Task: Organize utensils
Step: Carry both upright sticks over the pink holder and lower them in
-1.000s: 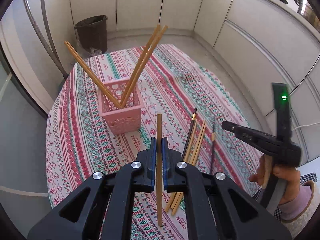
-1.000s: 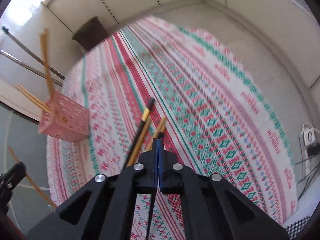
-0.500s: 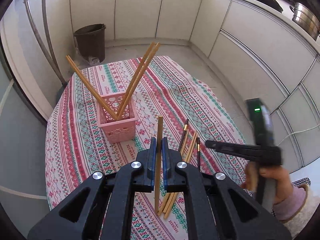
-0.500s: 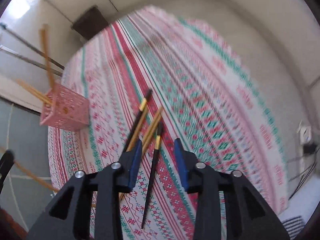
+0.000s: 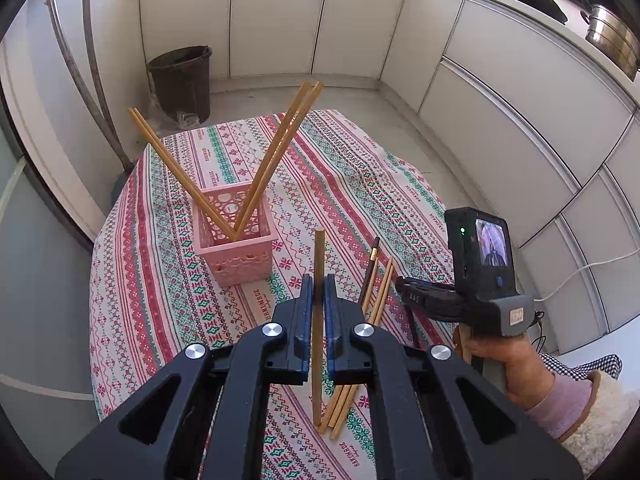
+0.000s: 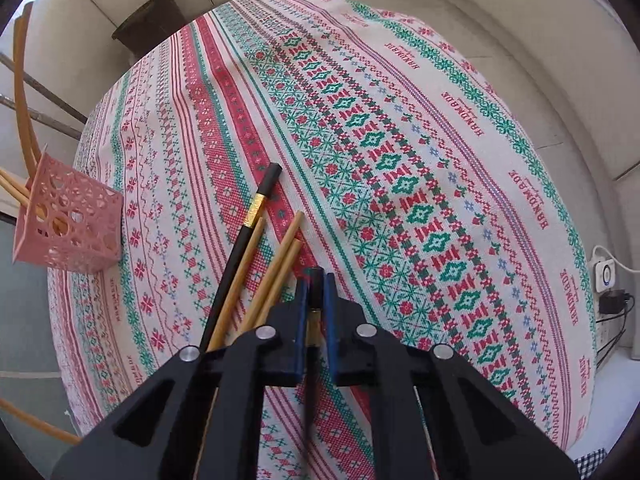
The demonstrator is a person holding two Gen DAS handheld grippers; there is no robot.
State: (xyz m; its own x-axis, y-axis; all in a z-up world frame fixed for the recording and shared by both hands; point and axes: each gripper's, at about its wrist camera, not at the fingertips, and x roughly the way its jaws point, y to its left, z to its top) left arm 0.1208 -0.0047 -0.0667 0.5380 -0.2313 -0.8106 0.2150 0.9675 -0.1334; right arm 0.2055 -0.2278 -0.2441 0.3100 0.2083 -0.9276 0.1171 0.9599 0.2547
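L gripper (image 5: 316, 300): clamped on wooden chopstick (image 5: 319, 280), long axis along fingers, tip fwd toward pink basket (image 5: 236, 248).
R gripper (image 6: 315, 300): jaws just closed onto black chopstick (image 6: 316, 292), lying along fingers, on tablecloth (image 6: 400, 160).
Loose chopsticks (image 6: 276, 272): just left of it, roughly parallel.

Dark bin (image 5: 181, 80) — steel pot (image 5: 612, 40)

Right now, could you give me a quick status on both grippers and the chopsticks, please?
Left gripper shut on a wooden chopstick. Right gripper just closed on a black chopstick. Pink basket holds four; four loose chopsticks remain. Nothing blocking.
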